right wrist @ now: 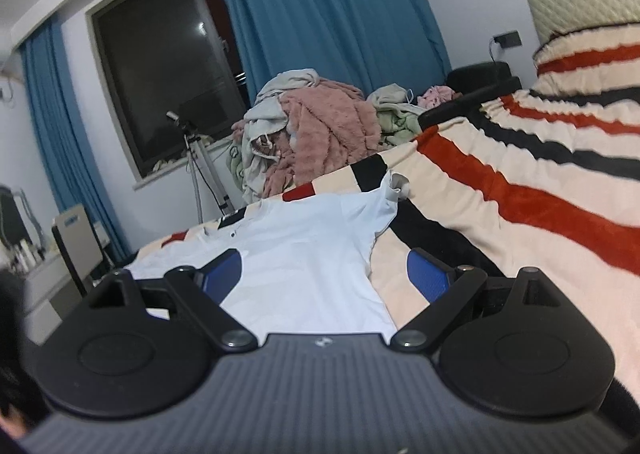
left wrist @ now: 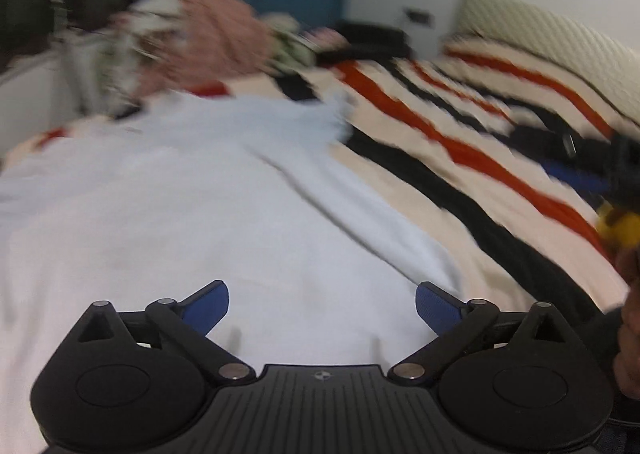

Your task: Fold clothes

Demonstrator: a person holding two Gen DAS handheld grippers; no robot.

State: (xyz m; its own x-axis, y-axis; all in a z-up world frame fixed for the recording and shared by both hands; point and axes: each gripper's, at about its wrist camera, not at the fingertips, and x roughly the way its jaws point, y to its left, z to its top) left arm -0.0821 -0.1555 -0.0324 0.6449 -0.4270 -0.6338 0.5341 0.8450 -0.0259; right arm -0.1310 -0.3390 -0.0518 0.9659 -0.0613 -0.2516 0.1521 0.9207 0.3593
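Your left gripper (left wrist: 322, 306) hangs over a white shirt (left wrist: 200, 214), its blue pads (left wrist: 208, 308) spread wide apart with nothing between them; this view is blurred. The shirt lies flat directly beneath and ahead of the claw, on a striped blanket (left wrist: 460, 158) of cream, red and black that runs off to the claw's right. Your right gripper (right wrist: 324, 274) is likewise spread and empty, its left pad (right wrist: 224, 274) over the shirt (right wrist: 304, 246) and its right pad over the blanket (right wrist: 520, 182); the shirt's side edge passes between them. The collar end points away from this claw, one short sleeve (right wrist: 390, 194) reaching ahead and slightly right. Beyond the bed, ahead, you see a heap of clothes (right wrist: 316, 126), a blue curtain (right wrist: 328, 6) and a dark window (right wrist: 160, 66).
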